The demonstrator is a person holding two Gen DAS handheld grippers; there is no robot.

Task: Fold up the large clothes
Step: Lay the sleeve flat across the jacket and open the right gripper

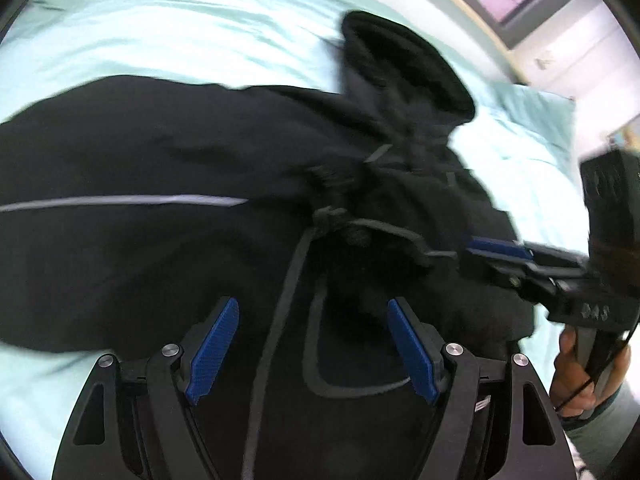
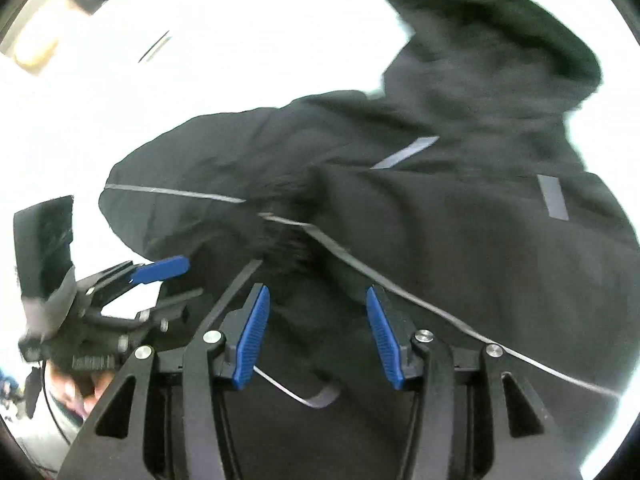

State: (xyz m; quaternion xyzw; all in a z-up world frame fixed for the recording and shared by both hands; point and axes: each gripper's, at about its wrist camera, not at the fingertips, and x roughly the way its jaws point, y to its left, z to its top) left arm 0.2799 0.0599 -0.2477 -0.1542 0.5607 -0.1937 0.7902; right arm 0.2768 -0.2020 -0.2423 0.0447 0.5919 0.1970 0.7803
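A black jacket [image 1: 168,184] with thin grey stripes lies bunched on a pale green bedsheet [image 1: 180,28], filling the middle and lower part of both views. Its hood [image 1: 404,60] points toward the upper right of each frame. In the left wrist view the left gripper [image 1: 314,344] hangs over the dark cloth at the bottom centre, its blue pads [image 1: 214,350] spread wide with nothing pressed between them. The right gripper [image 1: 496,256] enters from the right edge of that view, just over the jacket's edge, and a hand [image 1: 576,368] grips its handle at the lower right. In the right wrist view the right gripper [image 2: 318,336] stands partly open above the fabric, gripping nothing; the left gripper [image 2: 168,280] shows at the lower left, jaws apart
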